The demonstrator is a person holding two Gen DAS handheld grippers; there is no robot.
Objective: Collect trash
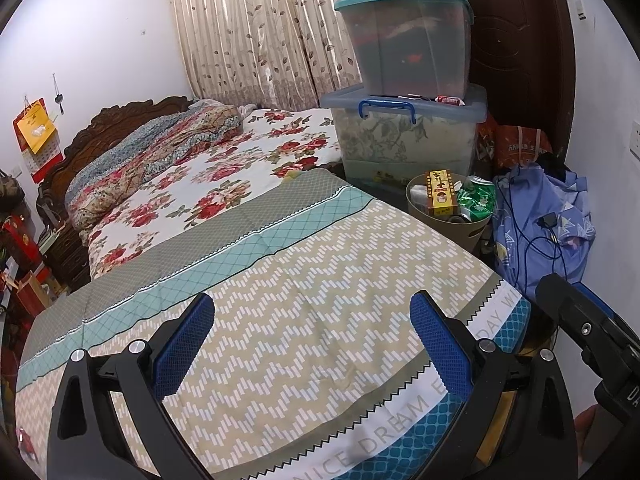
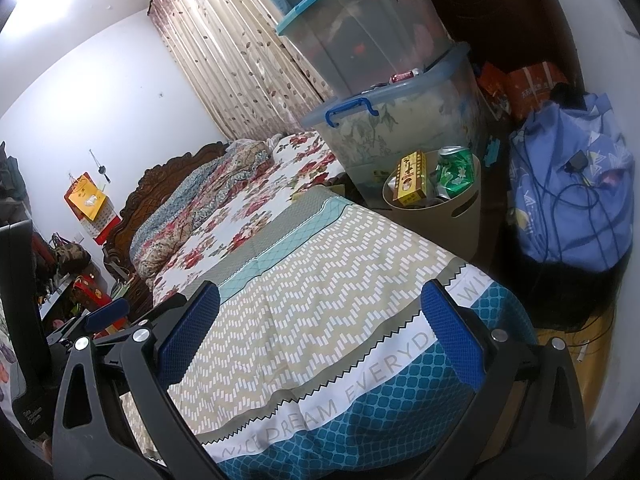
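We hold our left gripper (image 1: 312, 316) and right gripper (image 2: 320, 308) wide and empty over the bed (image 1: 304, 264). Far right, the bin (image 1: 476, 226) holds a yellow box (image 1: 440, 194) and green can (image 1: 476, 198).

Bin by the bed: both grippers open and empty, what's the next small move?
Probably pull both back and scan for more litter. The bin already holds a yellow box and a green can; the bedspread under both open grippers shows none.
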